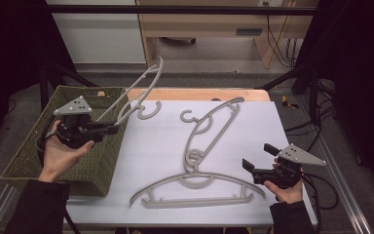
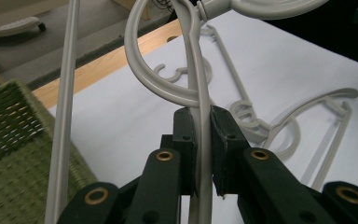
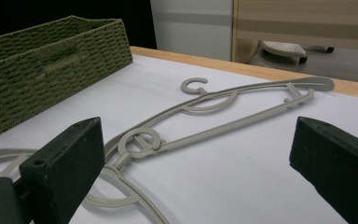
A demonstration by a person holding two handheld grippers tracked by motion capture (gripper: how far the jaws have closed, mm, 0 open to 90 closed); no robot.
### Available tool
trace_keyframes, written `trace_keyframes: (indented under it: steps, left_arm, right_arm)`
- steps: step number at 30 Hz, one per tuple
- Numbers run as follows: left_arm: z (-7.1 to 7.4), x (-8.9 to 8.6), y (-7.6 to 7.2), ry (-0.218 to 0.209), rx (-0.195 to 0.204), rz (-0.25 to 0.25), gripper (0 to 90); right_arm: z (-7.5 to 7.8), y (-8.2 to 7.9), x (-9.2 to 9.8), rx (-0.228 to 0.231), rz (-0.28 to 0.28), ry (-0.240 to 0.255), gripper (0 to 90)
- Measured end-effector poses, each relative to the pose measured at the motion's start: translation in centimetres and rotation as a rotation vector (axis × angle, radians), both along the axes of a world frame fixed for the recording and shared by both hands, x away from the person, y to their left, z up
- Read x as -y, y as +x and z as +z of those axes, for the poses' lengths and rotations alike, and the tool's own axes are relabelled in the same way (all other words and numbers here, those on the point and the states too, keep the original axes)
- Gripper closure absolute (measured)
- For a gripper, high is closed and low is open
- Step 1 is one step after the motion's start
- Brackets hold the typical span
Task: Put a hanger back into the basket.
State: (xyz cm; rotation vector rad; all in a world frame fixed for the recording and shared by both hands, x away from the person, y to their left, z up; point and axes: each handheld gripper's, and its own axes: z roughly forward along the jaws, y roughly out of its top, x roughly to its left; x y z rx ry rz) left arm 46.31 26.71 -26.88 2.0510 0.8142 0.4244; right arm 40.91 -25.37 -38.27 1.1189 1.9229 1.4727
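Because its open top is sitting directly beneath the left gripper (image 1: 111,128), the woven basket (image 1: 29,161) is serving as the drop spot, and the person's left hand (image 1: 61,153) is hovering over its near wall so that a release would let the load fall inside. Ahead and to the right of that gripper the white table sheet (image 1: 165,151) is carrying what is left: two grey hangers lying flat, one long hanger (image 1: 209,129) running diagonally away and one nearer hanger (image 1: 195,187) lying crosswise, their hooks appearing to touch or overlap where they meet.

Clamped between the left gripper's black pads (image 2: 185,135), the lifted hanger (image 1: 143,90) is being held by a thin bar just below its curved hook, rising up and away from the jaws; a narrow bar makes a firm pinch, and holding near the hook probably keeps the long body from swinging wide.

Resting low beside the nearer hanger's end, the right gripper (image 1: 258,158) is waiting with its jaws spread wide and nothing between them, likely placed for the next pick.
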Motion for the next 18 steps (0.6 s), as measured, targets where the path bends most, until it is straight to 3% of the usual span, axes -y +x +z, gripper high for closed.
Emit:
trace_keyframes:
  steps: [18]
  left_arm:
    - [-2.8,-8.1,1.2,0.001,-0.051,0.094,81.0]
  right_arm:
    - [-0.2,0.2,0.0,-0.009,-0.002,-0.007,3.4]
